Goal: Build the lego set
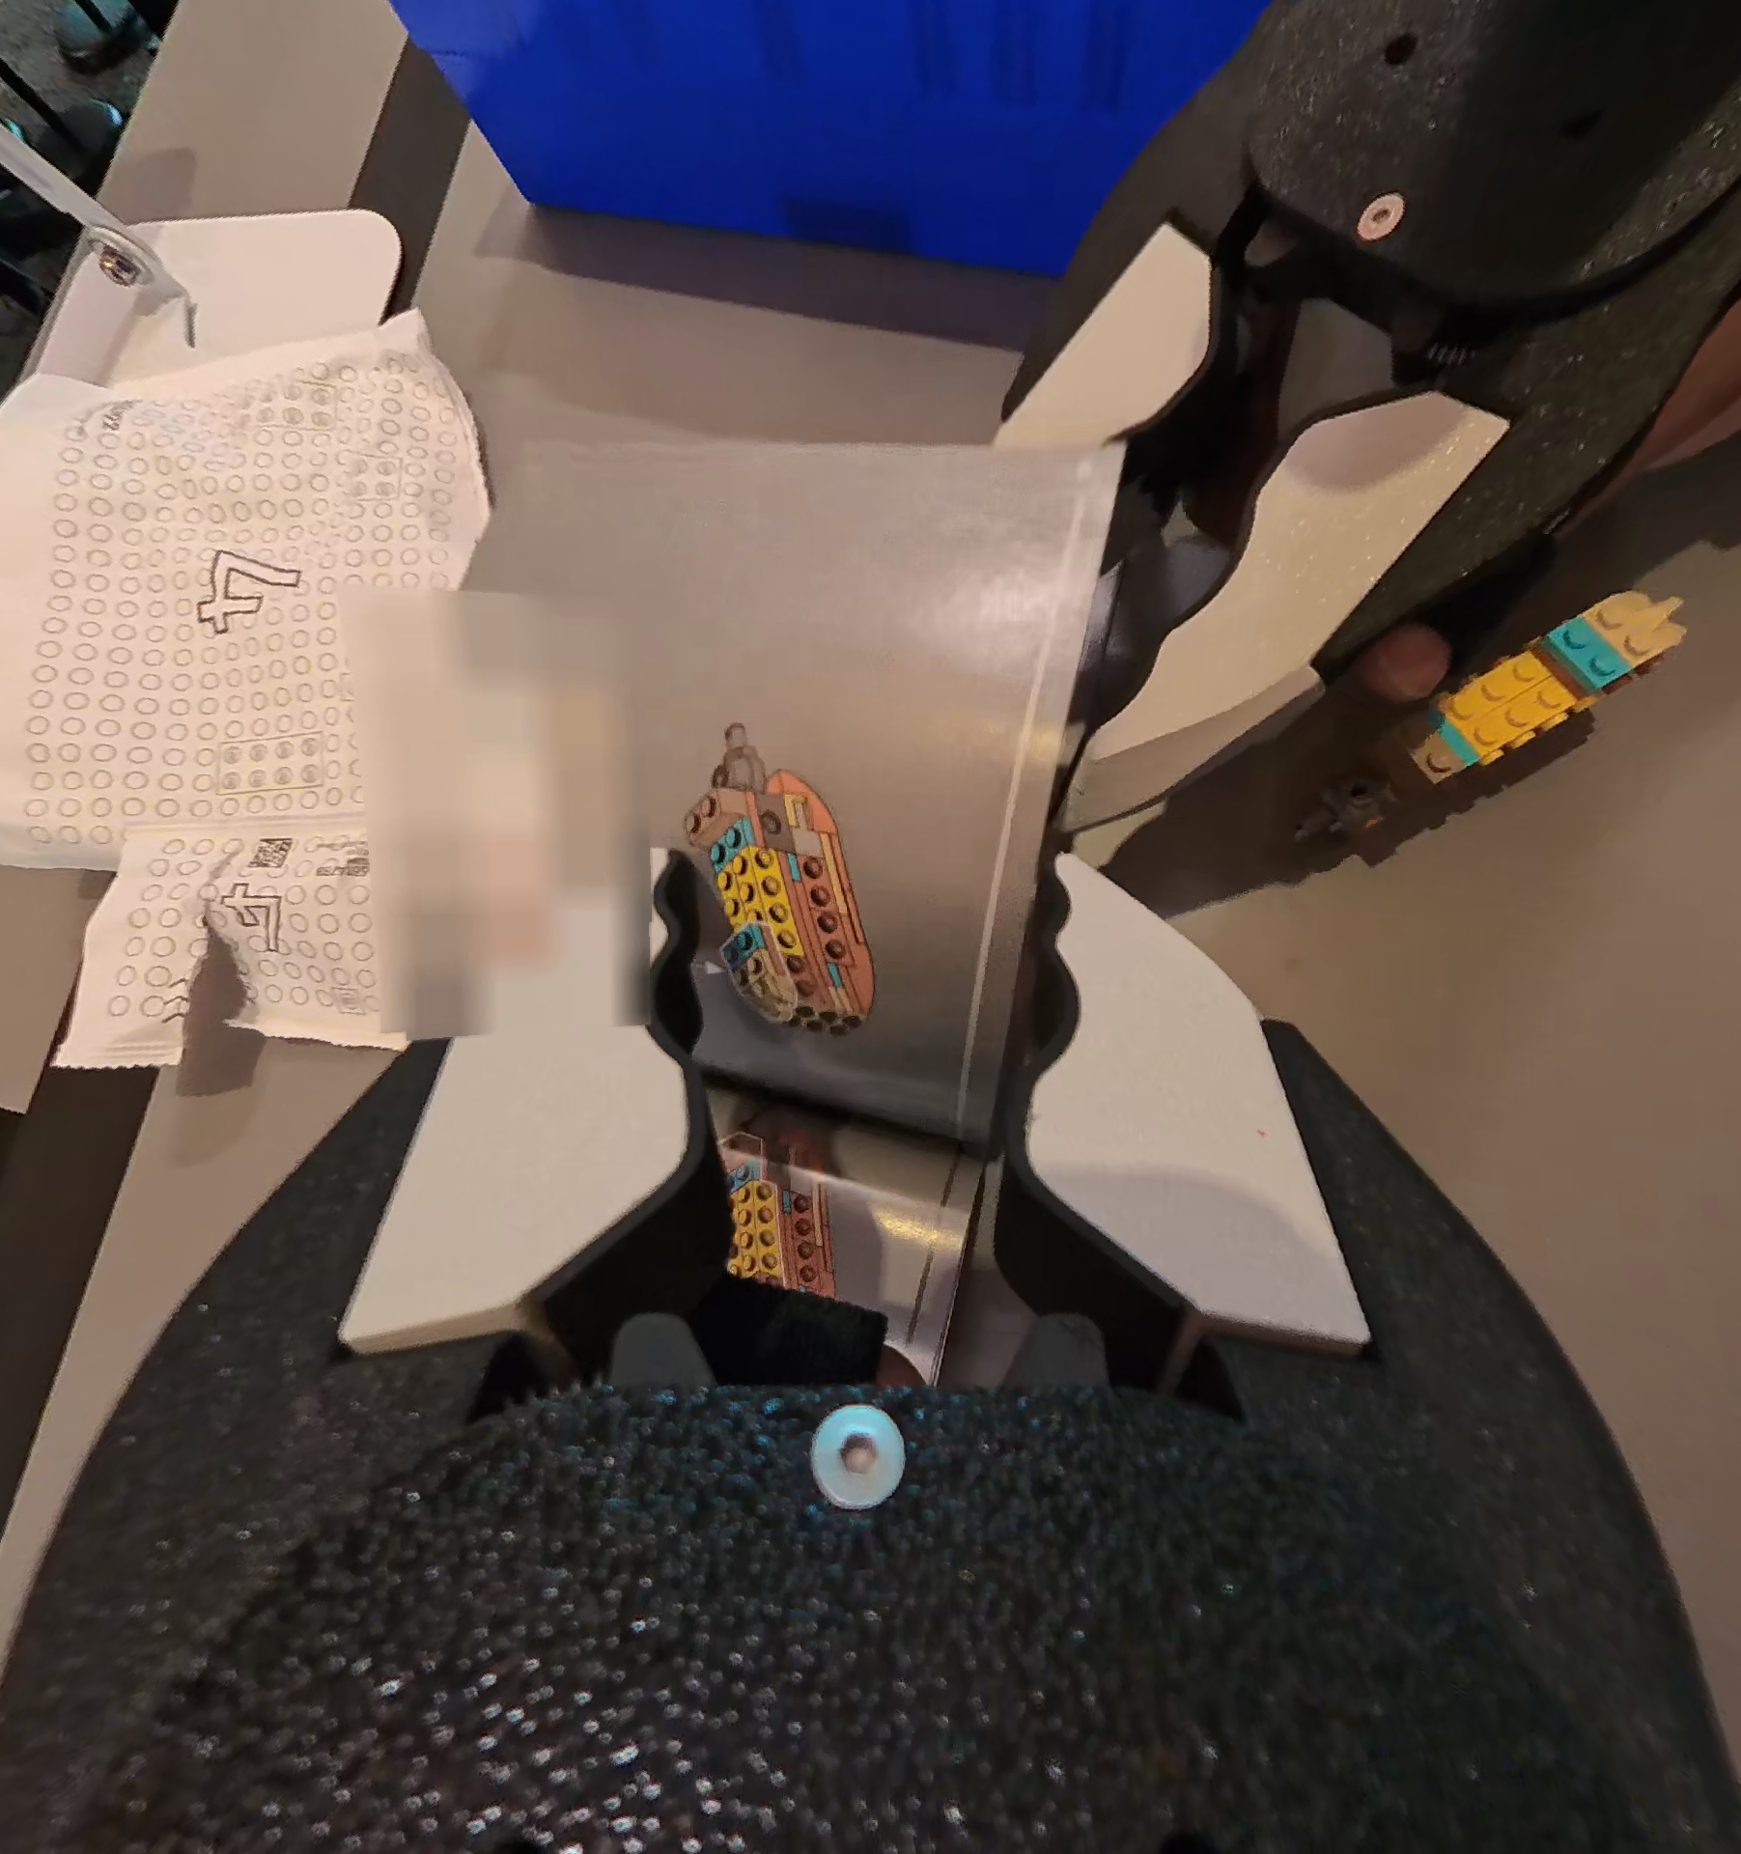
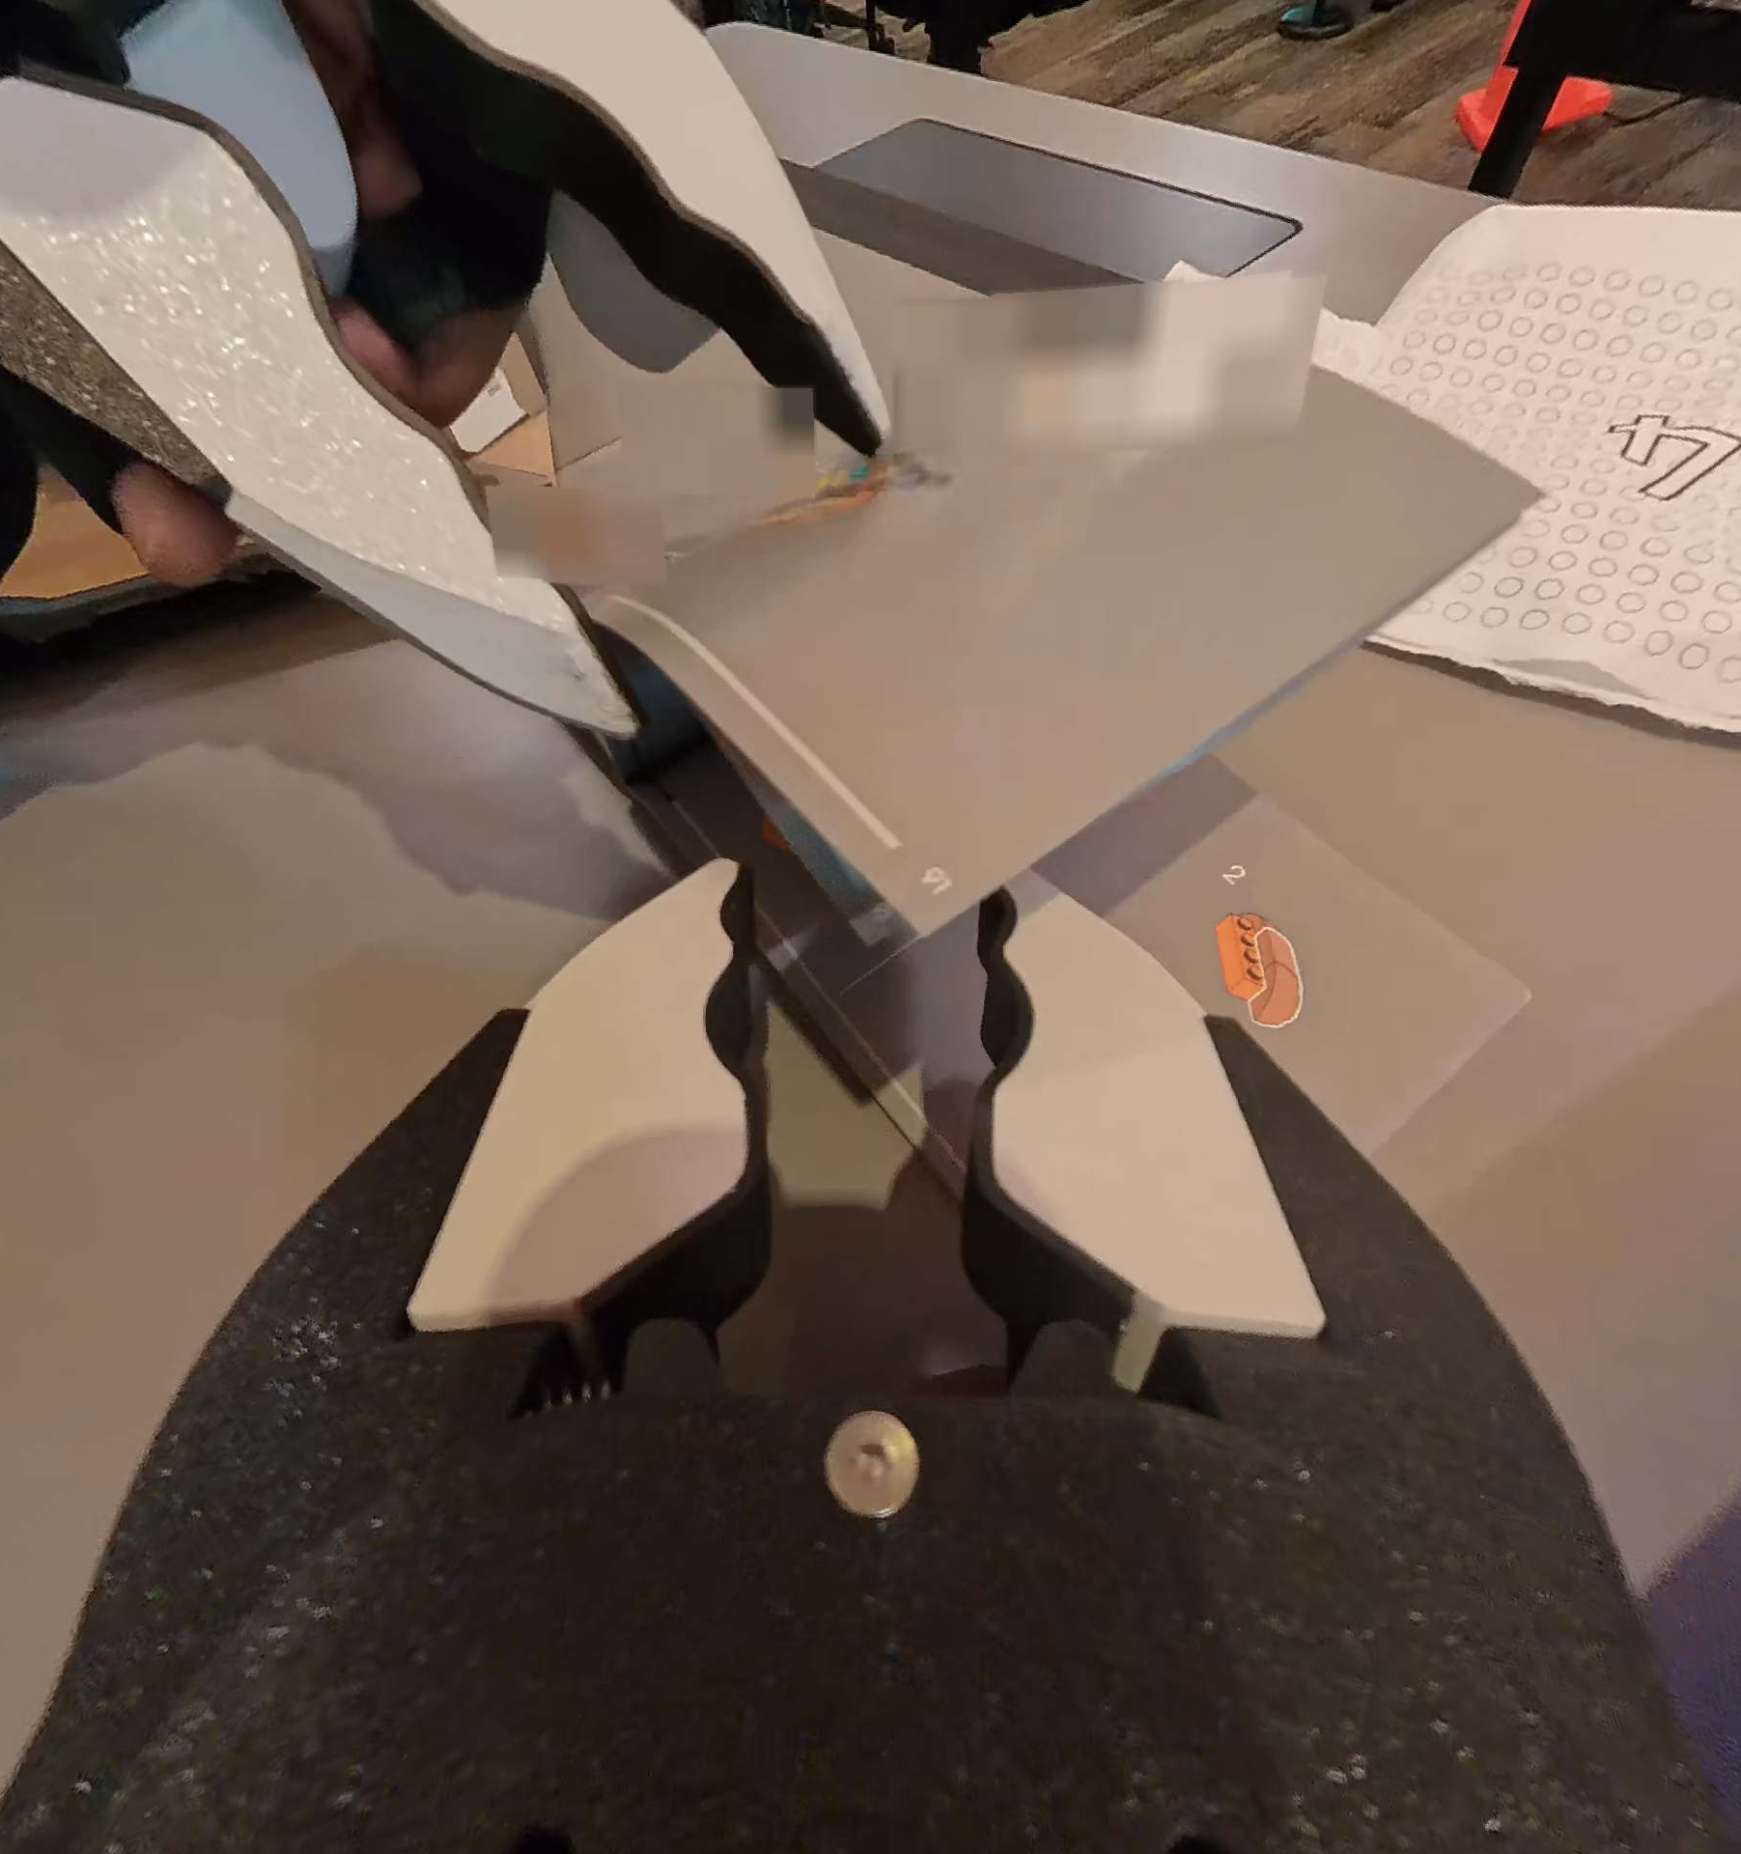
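Left gripper (image 1: 861,963) sits w/ its white fingers (image 1: 535,1194) spread apart, jaws wide, nothing pinched btwn them. A lifted page of the instruction booklet (image 1: 846,652) stands in the gap, arching up and away; the page's printed drawing of the build shows just above the left fingertip. Can't tell whether either finger actually touches the paper.

Right gripper (image 2: 866,928) likewise has jaws apart, fingers (image 2: 1127,1134) wide. In the right wrist view the booklet's (image 2: 1047,652) raised page corner comes down to a point right btwn the two fingertips, not clamped. In the left wrist view, the right gripper (image 1: 1127,522) comes in from upper right, tips at the page's top right edge. In the right wrist view, the left gripper (image 2: 746,562) shows at upper left, one fingertip resting on or just above the page near the drawing; contact unclear.

Under the raised page, a flat page (image 2: 1348,993) of the same booklet lies on the grey table (image 2: 194,1003), w/ a small orange brick drawing on it.

Partly built lego model (image 1: 1508,702) – yellow, teal, tan and dark bricks – lies on the table (image 1: 1498,1003) to the right, just behind the right gripper's body, apart from the booklet.

Torn white paper bag (image 1: 194,622), printed w/ stud circles, lies on the table to the booklet's left; same bag (image 2: 1598,482) shows at far right in the right wrist view. Blue bin (image 1: 796,110) stands at the table's far side, behind the booklet.
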Demonstrator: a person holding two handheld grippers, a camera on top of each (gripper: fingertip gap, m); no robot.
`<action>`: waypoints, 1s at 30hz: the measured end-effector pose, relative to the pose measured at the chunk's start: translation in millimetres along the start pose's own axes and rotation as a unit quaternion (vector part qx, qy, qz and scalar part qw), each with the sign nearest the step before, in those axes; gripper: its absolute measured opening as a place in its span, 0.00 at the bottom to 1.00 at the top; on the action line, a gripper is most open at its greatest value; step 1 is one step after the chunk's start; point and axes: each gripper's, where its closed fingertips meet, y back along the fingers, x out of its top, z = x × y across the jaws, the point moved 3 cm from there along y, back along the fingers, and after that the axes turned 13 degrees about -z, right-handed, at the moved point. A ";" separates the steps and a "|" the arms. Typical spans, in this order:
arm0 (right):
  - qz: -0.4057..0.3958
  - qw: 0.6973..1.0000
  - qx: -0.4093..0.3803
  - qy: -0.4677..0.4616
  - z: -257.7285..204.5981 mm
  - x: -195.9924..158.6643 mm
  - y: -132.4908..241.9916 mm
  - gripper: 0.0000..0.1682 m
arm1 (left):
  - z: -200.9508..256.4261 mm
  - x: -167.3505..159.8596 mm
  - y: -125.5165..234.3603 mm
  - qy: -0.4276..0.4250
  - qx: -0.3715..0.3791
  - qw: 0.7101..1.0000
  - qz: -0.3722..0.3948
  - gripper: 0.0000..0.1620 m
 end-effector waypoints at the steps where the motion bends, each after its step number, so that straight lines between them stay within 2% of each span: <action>1: 0.002 1.000 0.002 0.001 -1.0 0.3 -0.1 0.25 | 0.8 0.2 -0.4 -0.001 -0.001 1.000 0.000 0.39; 11: -0.012 1.000 -0.012 0.026 -1.1 -3.1 -3.0 0.25 | 6.1 -0.1 -3.0 -0.013 -0.008 1.000 -0.012 0.39; 15: -0.010 1.000 -0.009 0.025 -1.7 -2.6 -2.7 0.25 | 8.4 10.3 7.0 -0.006 -0.006 1.000 0.011 0.39; 19: -0.008 1.000 -0.009 0.025 -1.5 -2.1 -2.3 0.25 | 17.4 35.0 15.8 -0.010 0.020 0.998 0.054 0.39; 22: -0.008 1.000 -0.009 0.027 -2.4 -1.8 -2.4 0.25 | 26.3 48.2 10.3 -0.039 0.057 0.996 0.048 0.39; 25: -0.007 0.999 -0.012 0.032 -2.9 -1.7 -2.2 0.25 | 28.5 55.2 4.0 -0.065 0.103 0.992 0.038 0.39; 30: -0.008 0.999 -0.010 0.034 -4.6 -1.8 -2.4 0.25 | 25.7 57.1 -0.3 -0.064 0.127 0.989 0.041 0.34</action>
